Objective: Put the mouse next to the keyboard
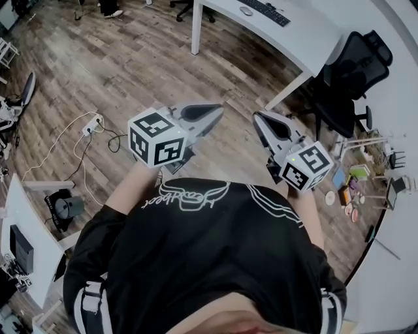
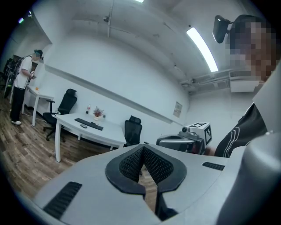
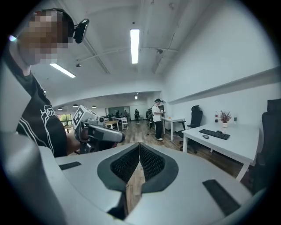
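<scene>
Far up the head view, the mouse (image 1: 246, 10) lies on the white desk (image 1: 307, 39) just beside the keyboard (image 1: 268, 12), well apart from the left gripper (image 1: 215, 111) and right gripper (image 1: 259, 117) held over the wooden floor (image 1: 130, 59). Through the left gripper view, the jaws are pressed together on nothing, and the mouse (image 2: 83, 126) sits by the keyboard's long near edge. From the right gripper view, those jaws are likewise closed and empty; the mouse's (image 3: 206, 136) long axis seems to lie roughly along the keyboard's, but it is too small to tell which way it points.

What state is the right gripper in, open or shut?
Shut. In the right gripper view, the right gripper has its jaws meeting at the tips, with nothing held between them.
</scene>
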Available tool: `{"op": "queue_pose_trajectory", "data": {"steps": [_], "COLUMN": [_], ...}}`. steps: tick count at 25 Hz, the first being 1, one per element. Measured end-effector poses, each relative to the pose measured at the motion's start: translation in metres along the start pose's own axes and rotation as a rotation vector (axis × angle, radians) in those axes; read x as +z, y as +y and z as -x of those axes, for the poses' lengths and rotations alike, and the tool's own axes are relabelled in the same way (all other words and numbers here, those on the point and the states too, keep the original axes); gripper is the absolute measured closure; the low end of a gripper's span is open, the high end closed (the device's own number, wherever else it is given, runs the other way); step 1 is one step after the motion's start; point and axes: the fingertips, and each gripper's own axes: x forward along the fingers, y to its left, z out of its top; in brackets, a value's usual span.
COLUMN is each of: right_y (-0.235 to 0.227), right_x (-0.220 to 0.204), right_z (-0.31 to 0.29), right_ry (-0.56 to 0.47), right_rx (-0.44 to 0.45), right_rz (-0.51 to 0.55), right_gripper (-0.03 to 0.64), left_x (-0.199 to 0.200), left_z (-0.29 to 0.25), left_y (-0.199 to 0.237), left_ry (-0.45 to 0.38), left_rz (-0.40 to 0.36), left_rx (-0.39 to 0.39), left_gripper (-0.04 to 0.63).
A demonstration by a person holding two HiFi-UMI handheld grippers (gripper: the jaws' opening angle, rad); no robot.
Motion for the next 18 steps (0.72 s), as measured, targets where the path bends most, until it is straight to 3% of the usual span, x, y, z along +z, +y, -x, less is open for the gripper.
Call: {"op": "queue_pose_trajectory", "data": {"steps": [5,12,16,18], "right_y": [0.011,0.039,0.034,0.026], "right_x": [-0.006,-0.01,-0.005,-0.005], "right_z": [-0.019,-0.059,-0.08,-0.092], "right_ry": [0.023,0.041,0.04,0.037], "right_rx": [-0.023,0.018,0.046,0.057], "right_rz": [-0.001,-0.012,-0.019,-0.042], "right_gripper": [0.609,0.608,0.609,0.609], "left_x": [-0.003,0.004,-0.002,-0.005], "left_z": [0.025,0.065,0.069,0.067], "left_y": [0.01,0.029,0.046,0.06], "left_ry": [-0.007,-0.018,0.016,0.027], "left_rz": [-0.004,-0.054,-0.101,-0.085], "left_rx": [0.003,0.034,0.054,0.063], "left_gripper": [0.588,0.588,0.589,0.588]}}
